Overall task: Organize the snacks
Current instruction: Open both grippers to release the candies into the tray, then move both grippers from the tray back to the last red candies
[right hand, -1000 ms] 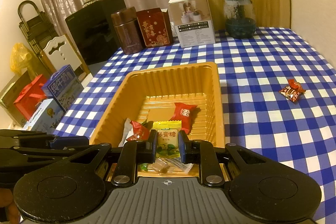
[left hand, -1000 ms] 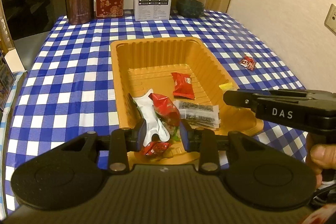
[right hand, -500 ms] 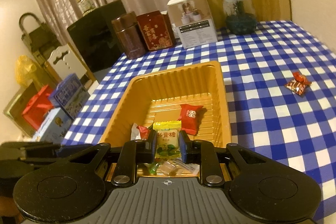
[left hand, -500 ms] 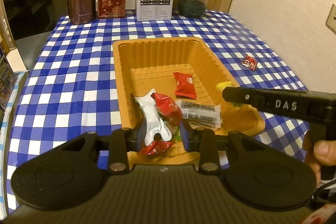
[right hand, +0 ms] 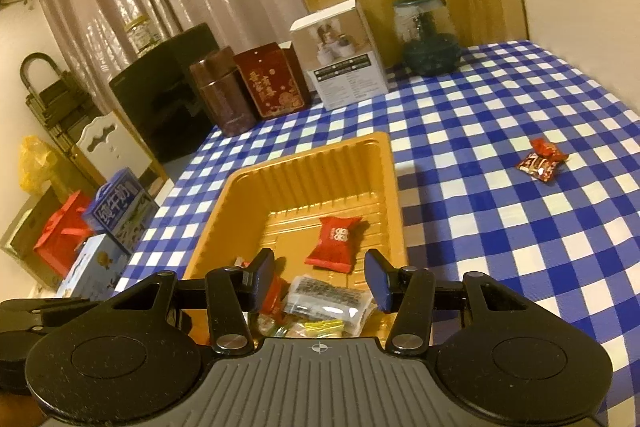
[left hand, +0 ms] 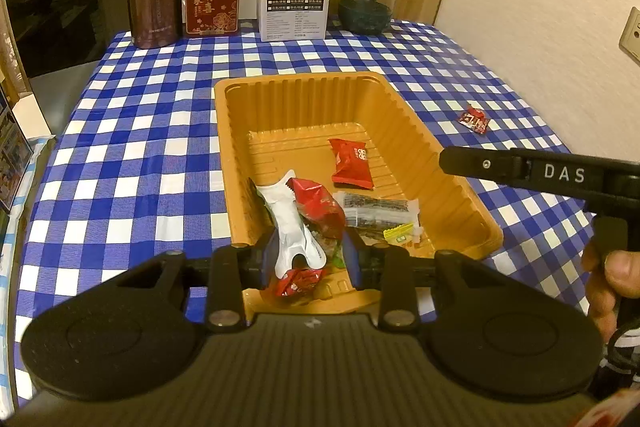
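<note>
On the checked tablecloth (left hand: 140,147) the orange tray (left hand: 304,99) holds the snacks, one red candy (right hand: 540,159) lies outside, the left gripper (left hand: 308,259) clamps a white-red wrapper (left hand: 292,227), and the right gripper (right hand: 320,275), just opening, has dropped the yellow candy (left hand: 398,231) into the tray.

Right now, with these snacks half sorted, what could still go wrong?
The left gripper pinches a white-and-red snack wrapper by a thin part; it might slip out. The right gripper, its fingers just opened, hangs above the orange plastic tray; nudging the rim could shift it. The small red candy on the checked cloth could be forgotten.
</note>
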### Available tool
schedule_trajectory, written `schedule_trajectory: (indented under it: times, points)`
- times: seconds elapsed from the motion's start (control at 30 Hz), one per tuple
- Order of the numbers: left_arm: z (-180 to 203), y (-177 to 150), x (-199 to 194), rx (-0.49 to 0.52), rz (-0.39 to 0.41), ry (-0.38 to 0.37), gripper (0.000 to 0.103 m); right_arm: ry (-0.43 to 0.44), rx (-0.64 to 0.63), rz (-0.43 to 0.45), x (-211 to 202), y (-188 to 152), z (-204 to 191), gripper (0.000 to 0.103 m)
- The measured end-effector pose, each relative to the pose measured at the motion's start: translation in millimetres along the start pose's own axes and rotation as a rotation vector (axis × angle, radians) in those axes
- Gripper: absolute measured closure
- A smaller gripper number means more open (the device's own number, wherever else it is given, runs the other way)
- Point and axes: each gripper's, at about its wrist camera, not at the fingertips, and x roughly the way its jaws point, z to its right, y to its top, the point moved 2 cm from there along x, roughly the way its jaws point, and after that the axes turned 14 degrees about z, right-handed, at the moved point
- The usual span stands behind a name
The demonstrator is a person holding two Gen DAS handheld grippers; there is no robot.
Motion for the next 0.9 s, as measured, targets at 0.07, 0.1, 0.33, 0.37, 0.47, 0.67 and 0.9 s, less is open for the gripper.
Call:
schedule_trajectory:
  times: [0.07, 0.1, 0.33, 0.37, 0.47, 0.67, 0.9]
  points:
    - [0.0, 0.0, -0.1, 0.0, 0.0, 0.001, 0.072, -0.004, 0.003, 0.001, -0.7, 0.2, 1.3, 0.053]
    - [-0.1, 0.1, -0.1, 0.0, 0.0, 0.0, 0.072, -0.006, 0.002, 0.002, -1.0, 0.4, 1.6, 0.053]
    - [1.0, 2.6, -1.5, 0.004, 0.006, 0.0, 0.072, -0.026, 0.009, 0.017, -5.6, 2.3, 6.2, 0.053]
    - [1.6, 3.3, -2.1, 0.006, 0.007, 0.0, 0.072, -0.03, 0.011, 0.02, -6.2, 3.1, 7.2, 0.053]
    - [3.7, 5.6, -2.5, 0.011, 0.009, -0.004, 0.072, -0.047, 0.017, 0.029, -9.4, 4.6, 11.9, 0.053]
    - [11.9, 10.3, -2.0, 0.027, 0.014, -0.019, 0.071, -0.083, 0.027, 0.051, -19.6, 9.0, 24.7, 0.053]
    - [28.6, 19.9, 2.2, 0.056, 0.024, -0.047, 0.069, -0.136, 0.049, 0.074, -33.5, 14.9, 45.9, 0.053]
